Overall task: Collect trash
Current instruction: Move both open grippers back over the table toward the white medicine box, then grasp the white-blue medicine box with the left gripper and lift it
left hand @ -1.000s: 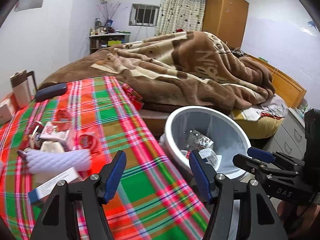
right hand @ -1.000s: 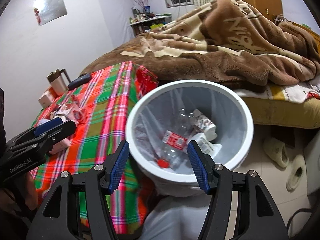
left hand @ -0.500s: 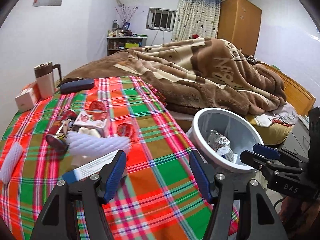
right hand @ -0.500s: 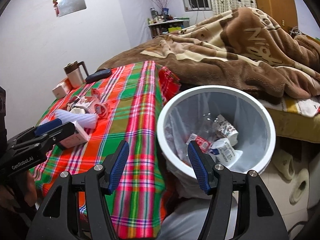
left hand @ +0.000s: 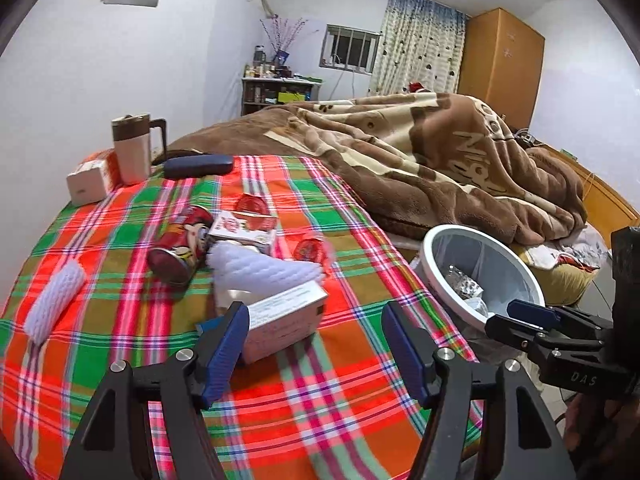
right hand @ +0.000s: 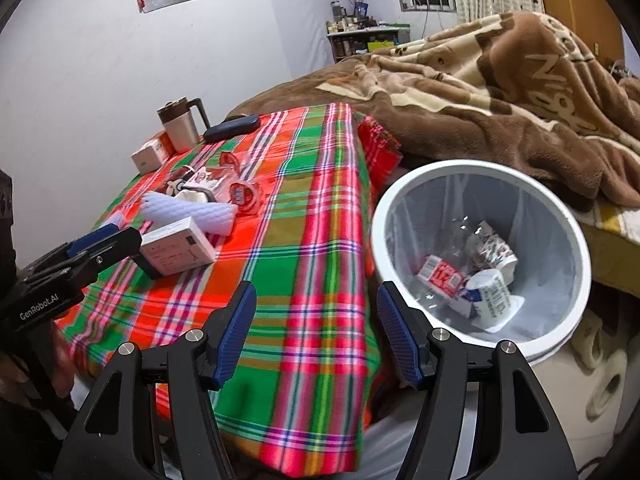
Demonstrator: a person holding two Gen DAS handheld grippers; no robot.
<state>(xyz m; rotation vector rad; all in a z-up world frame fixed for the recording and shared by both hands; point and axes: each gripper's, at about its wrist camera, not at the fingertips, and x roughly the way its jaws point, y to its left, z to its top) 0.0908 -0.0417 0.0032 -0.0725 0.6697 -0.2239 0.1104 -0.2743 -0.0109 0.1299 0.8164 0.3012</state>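
Jaws of left gripper [left hand: 316, 344] opening, nothing pressed between the pads — white carton [left hand: 284, 314] just past the left pad, near the front edge of the plaid-covered table [left hand: 120, 304]. Behind it: foam sleeve [left hand: 260, 268], toppled red can [left hand: 180, 250], small printed box [left hand: 244, 228]. White bin [left hand: 436, 276] off the table's right edge.

Right gripper [right hand: 312, 332] wide apart, empty — poised over the table's near right corner, bin [right hand: 384, 216] alongside, wrappers inside. Best approach, by judgement: centre the carton between the pads before closing.
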